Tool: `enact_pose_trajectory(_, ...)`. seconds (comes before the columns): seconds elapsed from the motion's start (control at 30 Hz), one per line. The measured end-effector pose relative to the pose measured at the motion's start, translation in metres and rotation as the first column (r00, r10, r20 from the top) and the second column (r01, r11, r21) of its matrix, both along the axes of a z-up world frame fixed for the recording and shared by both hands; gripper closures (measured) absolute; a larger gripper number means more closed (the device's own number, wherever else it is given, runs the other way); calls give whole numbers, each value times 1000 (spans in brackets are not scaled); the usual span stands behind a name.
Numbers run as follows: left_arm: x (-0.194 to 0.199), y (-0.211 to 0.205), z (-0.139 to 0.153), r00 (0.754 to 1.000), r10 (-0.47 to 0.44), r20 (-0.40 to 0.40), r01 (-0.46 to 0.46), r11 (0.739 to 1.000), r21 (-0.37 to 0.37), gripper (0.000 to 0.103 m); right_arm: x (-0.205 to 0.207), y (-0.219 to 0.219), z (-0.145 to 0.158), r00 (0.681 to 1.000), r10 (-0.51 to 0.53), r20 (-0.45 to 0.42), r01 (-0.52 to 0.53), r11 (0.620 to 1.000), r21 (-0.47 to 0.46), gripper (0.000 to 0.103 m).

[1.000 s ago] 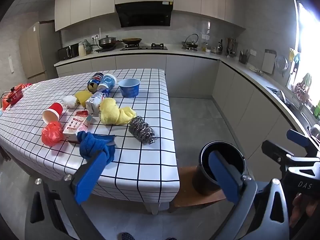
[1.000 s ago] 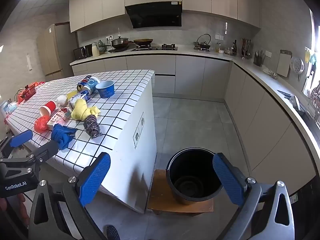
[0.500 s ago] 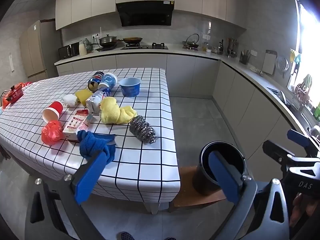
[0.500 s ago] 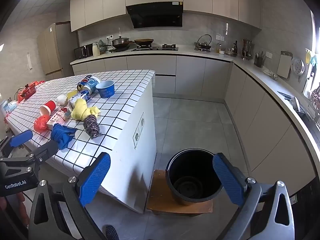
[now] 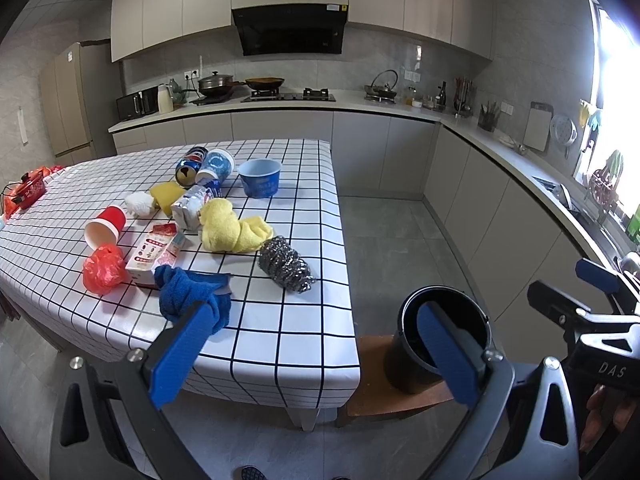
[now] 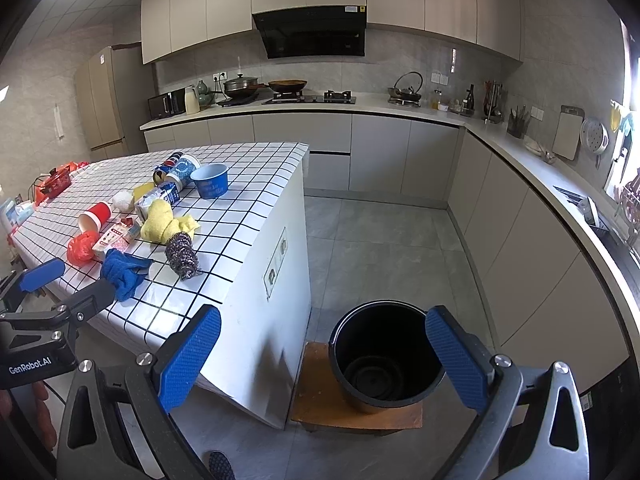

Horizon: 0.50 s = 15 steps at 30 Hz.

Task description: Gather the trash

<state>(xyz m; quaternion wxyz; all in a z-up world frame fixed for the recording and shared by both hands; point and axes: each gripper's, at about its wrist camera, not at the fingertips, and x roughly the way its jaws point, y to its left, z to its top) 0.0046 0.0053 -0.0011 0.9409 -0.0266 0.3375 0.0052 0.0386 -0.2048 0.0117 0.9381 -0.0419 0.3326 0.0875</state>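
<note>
Left claw [image 5: 316, 344] agape, checked table [image 5: 280, 320], grey kitchen floor [image 5: 392, 240]

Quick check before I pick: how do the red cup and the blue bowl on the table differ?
The red cup lies on its side, mouth toward the camera; the blue bowl stands upright. The cup is narrow and tapered, the bowl wider and squatter. The cup is among the clutter, the bowl nearer the far edge. Both look empty.

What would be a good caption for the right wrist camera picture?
Open right gripper hovering over an empty black bin beside a checked table strewn with trash.
</note>
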Motion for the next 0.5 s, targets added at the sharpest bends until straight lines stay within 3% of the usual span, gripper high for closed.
enact_pose_trajectory(0.5,-3,1,8,1000,0,16,0,1000,-4,0,-2,4,4,1000,4,9,-4,1000,-10,0)
